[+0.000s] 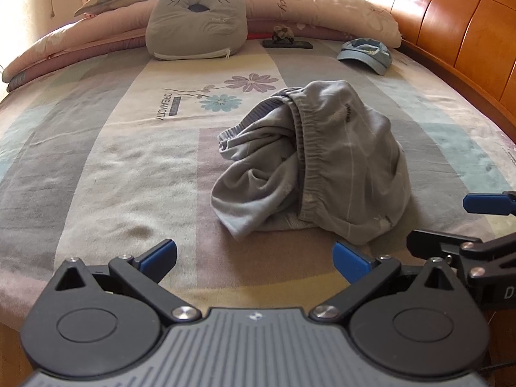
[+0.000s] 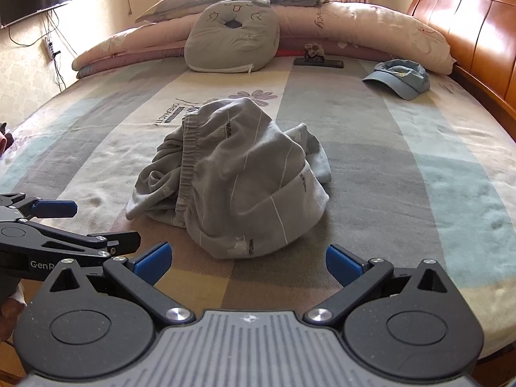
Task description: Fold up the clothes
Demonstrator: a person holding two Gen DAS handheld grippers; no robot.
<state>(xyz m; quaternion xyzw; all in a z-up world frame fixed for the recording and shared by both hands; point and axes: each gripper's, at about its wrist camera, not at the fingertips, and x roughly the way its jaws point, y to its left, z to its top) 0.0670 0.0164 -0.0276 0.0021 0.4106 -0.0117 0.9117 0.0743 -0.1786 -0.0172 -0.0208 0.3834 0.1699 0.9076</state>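
Observation:
A crumpled grey garment (image 1: 325, 164) with an elastic waistband lies heaped on the bed; in the right wrist view the same garment (image 2: 235, 180) sits just ahead of centre. My left gripper (image 1: 254, 259) stands open near the bed's front edge, a little short of the heap, with nothing between its blue pads. My right gripper (image 2: 248, 262) is open too, close in front of the heap and empty. Each gripper shows at the side of the other's view: the right one (image 1: 477, 225) and the left one (image 2: 48, 225).
The striped floral bedsheet (image 1: 113, 148) spreads wide to the left. At the back lie a grey face cushion (image 1: 196, 22), rolled pink quilts (image 2: 354, 22), a blue cap (image 2: 400, 77) and a dark phone (image 2: 319, 62) with a small object on it. A wooden headboard (image 1: 451, 22) stands right.

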